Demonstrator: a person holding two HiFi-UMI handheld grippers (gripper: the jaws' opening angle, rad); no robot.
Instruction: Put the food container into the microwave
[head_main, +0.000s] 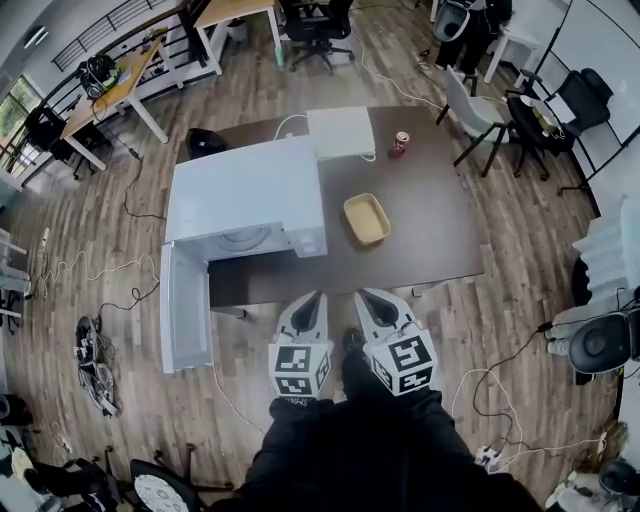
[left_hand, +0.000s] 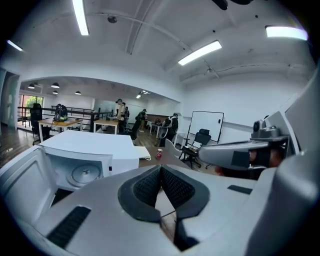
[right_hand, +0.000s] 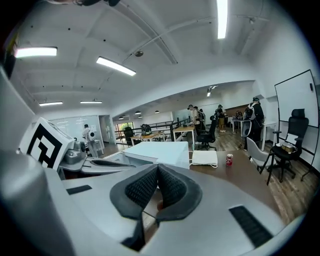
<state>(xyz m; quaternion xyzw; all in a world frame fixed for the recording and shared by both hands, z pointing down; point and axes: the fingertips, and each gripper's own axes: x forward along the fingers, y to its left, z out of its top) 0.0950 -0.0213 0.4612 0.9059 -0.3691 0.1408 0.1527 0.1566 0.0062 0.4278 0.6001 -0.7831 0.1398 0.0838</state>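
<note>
A shallow tan food container (head_main: 366, 219) lies empty on the dark brown table (head_main: 430, 225), right of the white microwave (head_main: 245, 196). The microwave's door (head_main: 185, 306) hangs open toward me; its cavity and round turntable (left_hand: 84, 173) show in the left gripper view. My left gripper (head_main: 315, 297) and right gripper (head_main: 363, 296) are side by side at the table's near edge, short of the container. Both are shut with nothing between them: left gripper (left_hand: 161, 168), right gripper (right_hand: 157, 167). In both gripper views the jaws hide the container.
A red can (head_main: 401, 142) and a flat white bag (head_main: 341, 132) sit at the table's far side. Office chairs (head_main: 478, 112), desks and cables on the wooden floor surround the table. People stand far back in the room (right_hand: 195, 116).
</note>
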